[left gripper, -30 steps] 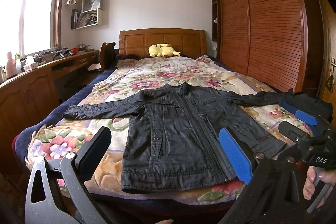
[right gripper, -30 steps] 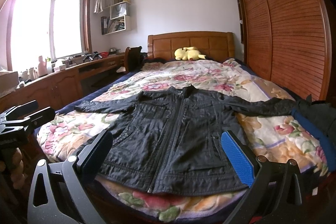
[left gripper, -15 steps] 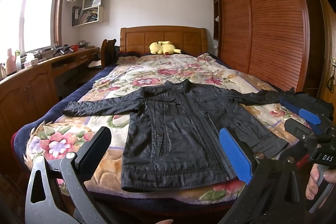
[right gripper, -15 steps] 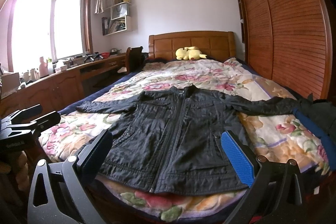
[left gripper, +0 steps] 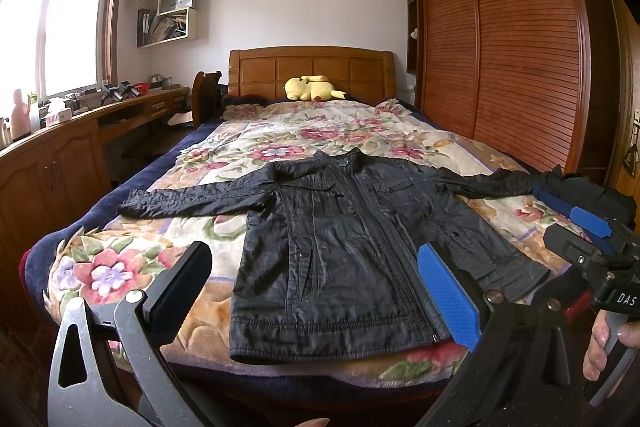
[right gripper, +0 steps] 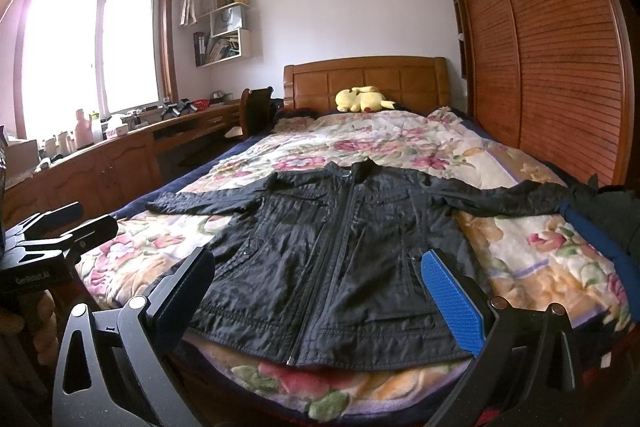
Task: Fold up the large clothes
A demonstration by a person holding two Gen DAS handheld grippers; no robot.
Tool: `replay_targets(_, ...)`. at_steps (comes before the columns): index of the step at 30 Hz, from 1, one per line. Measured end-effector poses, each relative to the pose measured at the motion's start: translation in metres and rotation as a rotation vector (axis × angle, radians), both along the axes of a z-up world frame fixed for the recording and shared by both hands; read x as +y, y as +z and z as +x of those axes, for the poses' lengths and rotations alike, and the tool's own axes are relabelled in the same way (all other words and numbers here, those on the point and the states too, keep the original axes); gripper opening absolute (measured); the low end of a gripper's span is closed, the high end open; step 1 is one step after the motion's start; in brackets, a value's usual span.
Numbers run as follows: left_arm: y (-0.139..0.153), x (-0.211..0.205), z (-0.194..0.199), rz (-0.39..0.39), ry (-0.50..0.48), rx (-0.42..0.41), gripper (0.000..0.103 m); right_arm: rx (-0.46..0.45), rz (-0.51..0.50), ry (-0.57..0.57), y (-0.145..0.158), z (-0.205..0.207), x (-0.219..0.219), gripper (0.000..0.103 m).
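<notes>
A black jacket (left gripper: 352, 247) lies flat and face up on the flowered bedspread (left gripper: 280, 139), zipped, both sleeves spread out sideways, hem toward me. It shows again in the right wrist view as the black jacket (right gripper: 340, 259). My left gripper (left gripper: 316, 291) hangs open above the foot of the bed, short of the hem, holding nothing. My right gripper (right gripper: 320, 291) is open too, also short of the hem and empty. The right gripper's body and a hand (left gripper: 604, 339) show at the right edge of the left wrist view.
A yellow plush toy (left gripper: 312, 89) rests by the wooden headboard (left gripper: 312, 67). A dark garment with a blue band (right gripper: 600, 223) lies at the bed's right edge. Wardrobe doors (left gripper: 500, 47) line the right wall; a long wooden desk (left gripper: 60, 147) and chair stand on the left.
Both cameras have tipped slightly, so the jacket sits a little lower and farther in the views. The jacket has not moved and both grippers stay open.
</notes>
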State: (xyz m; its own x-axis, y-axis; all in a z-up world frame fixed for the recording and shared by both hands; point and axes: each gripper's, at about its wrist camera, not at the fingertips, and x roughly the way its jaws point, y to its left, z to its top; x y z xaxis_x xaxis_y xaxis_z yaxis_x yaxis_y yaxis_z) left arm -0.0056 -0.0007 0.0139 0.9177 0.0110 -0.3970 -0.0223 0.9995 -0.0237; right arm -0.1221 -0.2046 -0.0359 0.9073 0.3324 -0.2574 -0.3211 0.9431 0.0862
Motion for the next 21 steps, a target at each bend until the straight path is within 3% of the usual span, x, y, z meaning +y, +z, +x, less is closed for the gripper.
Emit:
replay_targets(11, -0.011, 0.003, 0.001, 0.0, 0.008, 0.009, 0.103, 0.008, -0.003, 0.013, -0.002, 0.002, 0.002, 0.103)
replay_targets(21, -0.036, 0.027, 0.016, -0.009, 0.037, 0.054, 0.103, 0.037, -0.042, 0.06, -0.011, 0.037, 0.016, 0.103)
